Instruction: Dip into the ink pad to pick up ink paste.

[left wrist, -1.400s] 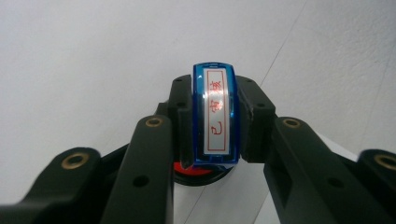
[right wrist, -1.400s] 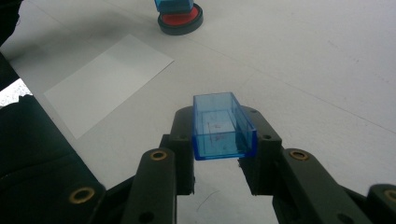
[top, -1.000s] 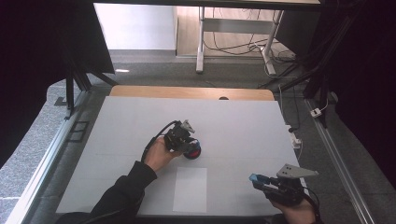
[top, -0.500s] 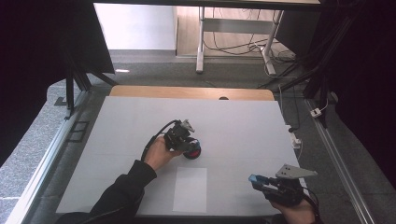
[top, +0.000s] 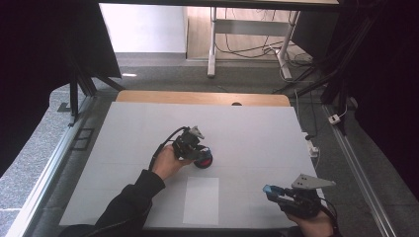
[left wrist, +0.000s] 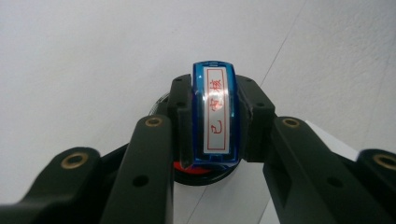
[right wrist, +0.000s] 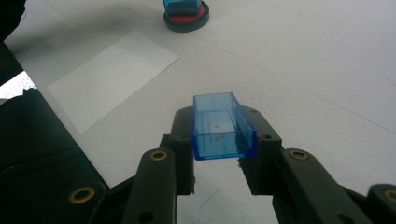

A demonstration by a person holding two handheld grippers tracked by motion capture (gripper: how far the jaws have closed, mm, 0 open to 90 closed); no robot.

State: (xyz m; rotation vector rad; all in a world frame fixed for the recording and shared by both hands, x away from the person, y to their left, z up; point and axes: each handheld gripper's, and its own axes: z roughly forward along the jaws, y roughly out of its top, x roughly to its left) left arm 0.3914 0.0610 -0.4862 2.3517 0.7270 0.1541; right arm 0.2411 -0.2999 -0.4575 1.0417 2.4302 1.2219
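Still pressing blue rectangular plastic stamp (left wrist: 215, 114) into round red ink pad (top: 203, 160), left gripper (top: 193, 148) clamping; right gripper (top: 274, 191) gripping clear blue cap (right wrist: 222, 126); nothing shifting, inking continuing.

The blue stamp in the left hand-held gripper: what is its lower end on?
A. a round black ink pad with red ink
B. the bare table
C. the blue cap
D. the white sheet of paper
A: the blue stamp, clamped in the left hand-held gripper, stands on the round ink pad, away from the sheet of paper.
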